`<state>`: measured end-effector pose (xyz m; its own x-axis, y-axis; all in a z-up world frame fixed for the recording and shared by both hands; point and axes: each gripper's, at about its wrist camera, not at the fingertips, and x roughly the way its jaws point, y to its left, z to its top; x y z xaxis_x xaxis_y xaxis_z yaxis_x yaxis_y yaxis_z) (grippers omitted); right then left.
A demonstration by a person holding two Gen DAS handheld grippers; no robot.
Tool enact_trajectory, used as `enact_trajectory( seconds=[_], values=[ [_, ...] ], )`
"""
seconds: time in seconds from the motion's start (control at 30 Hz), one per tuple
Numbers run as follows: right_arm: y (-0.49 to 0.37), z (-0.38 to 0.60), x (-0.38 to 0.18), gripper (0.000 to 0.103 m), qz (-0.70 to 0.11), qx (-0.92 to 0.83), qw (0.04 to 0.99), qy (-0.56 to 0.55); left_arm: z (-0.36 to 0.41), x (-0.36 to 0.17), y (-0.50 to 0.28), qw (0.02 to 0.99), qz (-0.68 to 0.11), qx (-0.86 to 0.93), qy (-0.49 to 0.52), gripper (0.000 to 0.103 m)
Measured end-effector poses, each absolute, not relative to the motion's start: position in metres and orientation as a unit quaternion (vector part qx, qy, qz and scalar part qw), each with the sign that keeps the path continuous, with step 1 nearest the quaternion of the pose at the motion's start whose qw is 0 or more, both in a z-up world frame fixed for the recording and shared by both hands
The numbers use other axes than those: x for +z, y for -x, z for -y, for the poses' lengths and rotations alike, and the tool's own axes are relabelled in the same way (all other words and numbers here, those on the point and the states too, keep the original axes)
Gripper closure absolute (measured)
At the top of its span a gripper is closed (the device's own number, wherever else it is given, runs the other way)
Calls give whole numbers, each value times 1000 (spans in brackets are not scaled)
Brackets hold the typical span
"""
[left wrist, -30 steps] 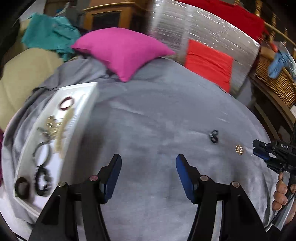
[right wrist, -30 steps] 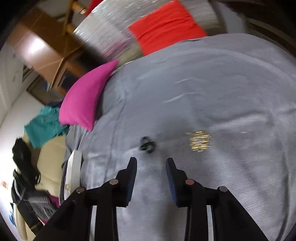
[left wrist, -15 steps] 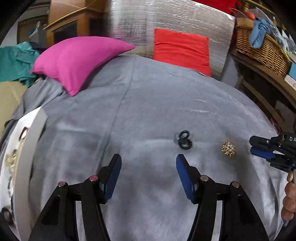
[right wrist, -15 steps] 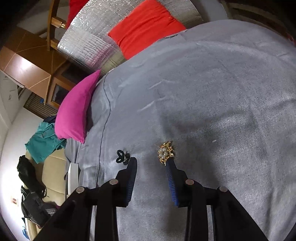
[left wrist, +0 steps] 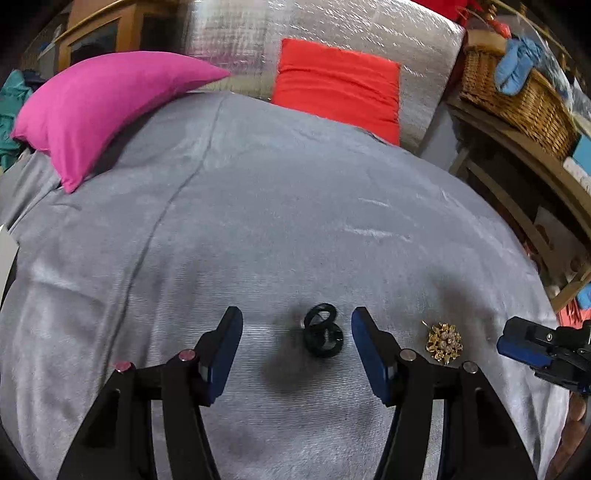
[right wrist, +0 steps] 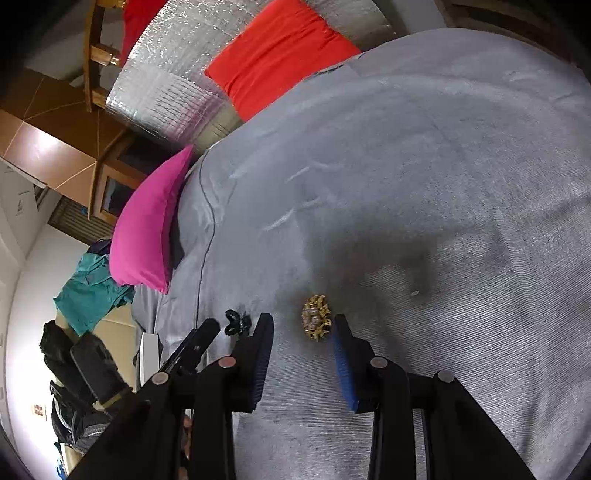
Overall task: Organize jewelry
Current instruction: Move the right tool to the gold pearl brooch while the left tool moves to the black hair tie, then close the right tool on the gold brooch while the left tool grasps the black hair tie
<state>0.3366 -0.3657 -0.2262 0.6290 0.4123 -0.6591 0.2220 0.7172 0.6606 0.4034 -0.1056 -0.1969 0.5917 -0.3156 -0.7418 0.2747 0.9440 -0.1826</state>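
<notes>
On the grey bedspread lies a small black looped piece. My left gripper is open, and the piece sits between its blue pads without touching them. A gold brooch with pale beads lies just to the right of it. In the right wrist view the gold brooch rests between the tips of my right gripper, which is open and clear of it. The black piece shows left of that. My right gripper enters the left wrist view at the right edge.
A pink pillow and a red cushion lie at the far end of the bed, in front of a silver padded panel. A wicker basket stands on shelves at the right. A white tray edge shows at the left.
My left gripper swung right, away from the white jewelry tray, and now straddles the black piece. My right gripper closed in on the gold brooch, which now lies between its tips.
</notes>
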Motion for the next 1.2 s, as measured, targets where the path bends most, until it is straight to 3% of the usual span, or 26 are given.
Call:
enact_trajectory(
  seconds=[0.1, 0.13, 0.17, 0.23, 0.3, 0.37, 0.9, 1.03, 1.2],
  values=[
    [-341, 370, -233, 68, -434, 49, 819, -372, 118, -200, -403, 888, -423, -183, 7, 42],
    [-342, 371, -235, 68, -435, 46, 817, -376, 122, -200, -402, 888, -420, -188, 0, 47],
    [-343, 374, -239, 68, -436, 43, 812, -385, 124, -200, -403, 887, -420, -191, -3, 59],
    [-343, 377, -242, 68, -437, 41, 809, -392, 126, -203, -406, 881, -426, -205, 1, 71],
    [-345, 378, -242, 68, -437, 41, 809, -392, 125, -205, -407, 881, -426, -208, 2, 76],
    [-345, 376, -242, 68, -438, 44, 810, -388, 125, -207, -407, 877, -430, -214, -1, 92],
    [-353, 367, -244, 68, -442, 31, 819, -365, 120, -193, -356, 862, -408, -297, -46, 97],
    [-359, 359, -246, 53, -444, 35, 820, -360, 107, -191, -375, 884, -401, -237, -31, 97],
    [-367, 346, -244, 52, -450, 36, 830, -328, 112, -209, -391, 874, -434, -217, -40, 93]
  ],
)
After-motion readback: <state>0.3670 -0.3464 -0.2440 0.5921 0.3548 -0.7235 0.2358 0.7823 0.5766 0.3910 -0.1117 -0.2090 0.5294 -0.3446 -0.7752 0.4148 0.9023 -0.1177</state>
